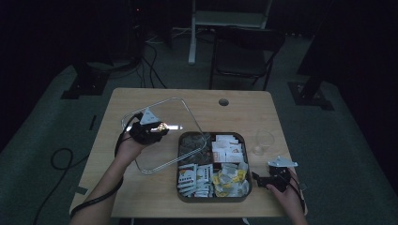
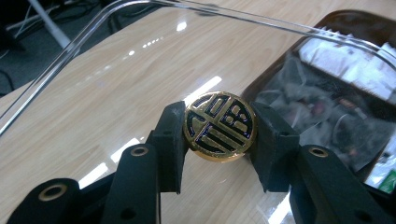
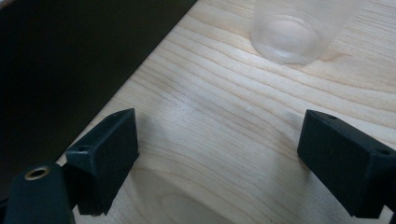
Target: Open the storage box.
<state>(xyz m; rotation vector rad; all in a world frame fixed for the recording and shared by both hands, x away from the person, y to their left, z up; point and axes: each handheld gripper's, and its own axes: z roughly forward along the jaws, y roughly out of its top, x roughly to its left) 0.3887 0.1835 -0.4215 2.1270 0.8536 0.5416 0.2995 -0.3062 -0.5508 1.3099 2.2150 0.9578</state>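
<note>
Lid: the clear plastic rectangular lid (image 1: 159,136) was held tilted off the dark compartment box of tea sachets (image 1: 212,166) by its round gold knob (image 2: 220,126), uncovering the box.
Left gripper (image 2: 219,128): clamped on the knob, the lid's only handhold.
Right gripper (image 3: 219,154): jaws apart over the wooden bench (image 3: 224,121), near a clear plastic cup (image 3: 299,28), probably waiting.

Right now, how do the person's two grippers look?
Both the left gripper and the right gripper are black with blocky two-part jaws, brass-coloured rivets, a grey three-cornered plate on top and a trailing black cable. The forearms are bare, without sleeves.
</note>
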